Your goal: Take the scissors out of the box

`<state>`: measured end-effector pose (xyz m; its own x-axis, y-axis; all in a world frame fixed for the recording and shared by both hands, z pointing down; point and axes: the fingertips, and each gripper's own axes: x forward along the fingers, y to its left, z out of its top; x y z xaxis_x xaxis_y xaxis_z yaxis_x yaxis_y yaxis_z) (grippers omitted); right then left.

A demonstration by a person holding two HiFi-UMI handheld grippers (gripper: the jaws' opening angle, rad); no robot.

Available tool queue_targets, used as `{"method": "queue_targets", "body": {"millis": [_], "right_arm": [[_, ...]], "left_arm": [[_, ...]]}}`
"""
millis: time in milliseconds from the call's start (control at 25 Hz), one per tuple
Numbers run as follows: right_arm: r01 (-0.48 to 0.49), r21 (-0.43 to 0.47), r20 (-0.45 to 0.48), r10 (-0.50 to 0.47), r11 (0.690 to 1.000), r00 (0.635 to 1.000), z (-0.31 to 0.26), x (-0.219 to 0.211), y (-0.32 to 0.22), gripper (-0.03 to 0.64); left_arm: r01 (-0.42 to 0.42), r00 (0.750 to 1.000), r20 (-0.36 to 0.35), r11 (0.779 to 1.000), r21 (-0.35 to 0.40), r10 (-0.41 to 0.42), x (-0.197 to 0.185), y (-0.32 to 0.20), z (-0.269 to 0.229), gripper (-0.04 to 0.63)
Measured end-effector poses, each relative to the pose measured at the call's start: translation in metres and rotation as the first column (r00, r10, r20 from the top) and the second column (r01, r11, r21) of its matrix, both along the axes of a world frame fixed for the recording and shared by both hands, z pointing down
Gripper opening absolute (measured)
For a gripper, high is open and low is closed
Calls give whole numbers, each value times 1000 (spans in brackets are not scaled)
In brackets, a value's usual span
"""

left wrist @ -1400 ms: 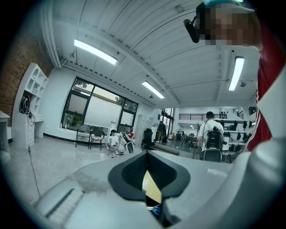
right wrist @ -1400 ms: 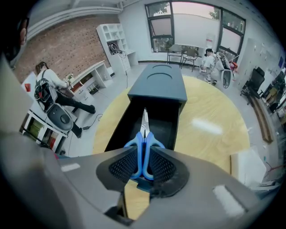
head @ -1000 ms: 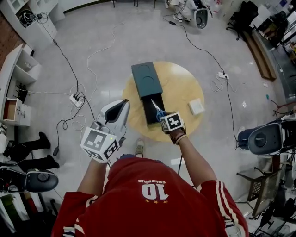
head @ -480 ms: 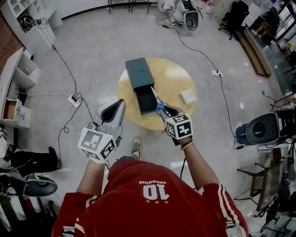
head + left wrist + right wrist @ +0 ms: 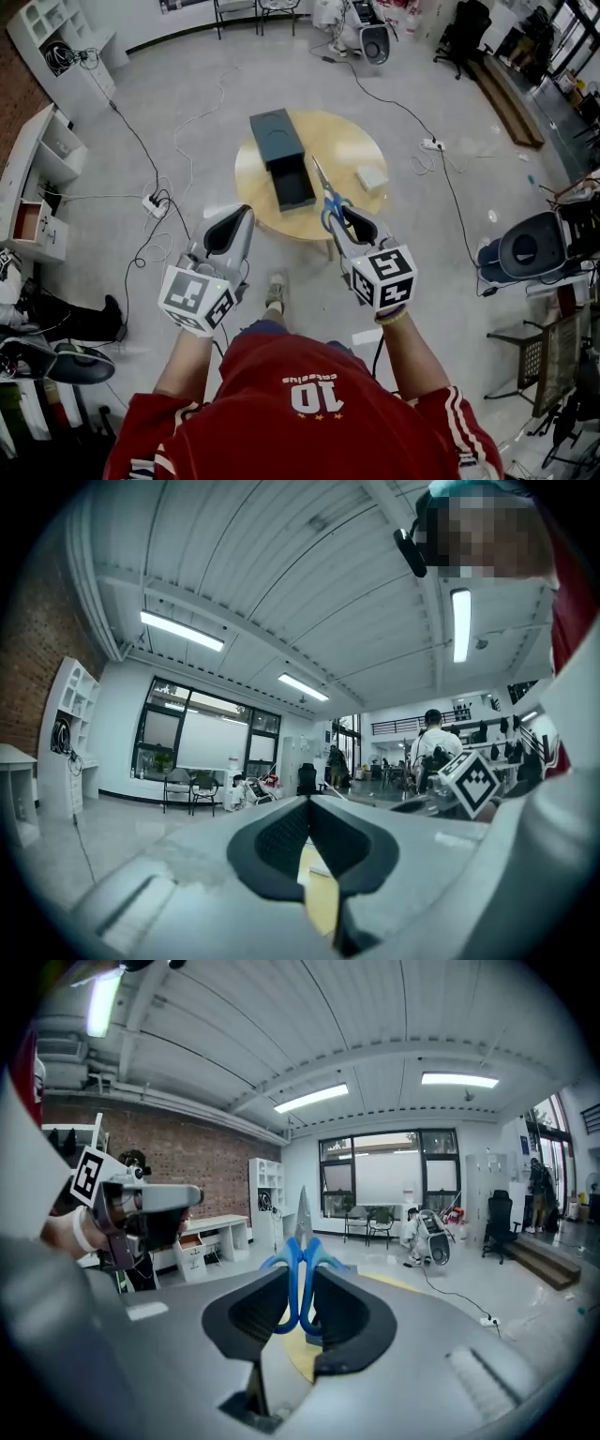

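Note:
Blue-handled scissors (image 5: 328,199) hang in the air over the near right part of the round wooden table (image 5: 352,145), blades pointing away from me. My right gripper (image 5: 345,217) is shut on their handles; in the right gripper view the scissors (image 5: 300,1251) stand upright between the pads. The dark box (image 5: 292,186) lies with its tray slid out on the table, its sleeve (image 5: 275,133) behind it. My left gripper (image 5: 234,227) hovers left of the table's near edge, shut with nothing in it; in the left gripper view its pads (image 5: 281,832) meet at the tip.
A small white box (image 5: 372,177) sits on the table's right side. Cables and a power strip (image 5: 155,202) trail over the floor at left. White shelves (image 5: 42,169) line the left wall. A grey round machine (image 5: 534,246) stands at right.
My right gripper has risen with the scissors, up out of the box tray and back toward me. My left gripper has drifted sideways, still shut. The table looks farther below.

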<state>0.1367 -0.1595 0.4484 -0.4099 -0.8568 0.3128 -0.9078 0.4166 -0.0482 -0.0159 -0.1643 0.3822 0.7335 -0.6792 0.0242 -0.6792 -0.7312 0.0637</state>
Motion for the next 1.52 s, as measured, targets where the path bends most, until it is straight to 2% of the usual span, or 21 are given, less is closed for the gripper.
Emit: {"method": "queue_targets", "body": {"millis": [320, 680, 1520], "right_arm": [[-22, 152, 78, 11, 988, 997, -64, -6, 76, 84], [-66, 262, 128, 33, 963, 991, -98, -4, 116, 84], [-62, 255, 140, 26, 965, 990, -96, -6, 121, 84]], "left_arm": [[-8, 1000, 1, 1000, 29, 8, -1, 63, -9, 3], [7, 1000, -17, 996, 87, -5, 0, 94, -30, 3], [27, 1000, -16, 993, 111, -26, 1, 106, -34, 3]]}}
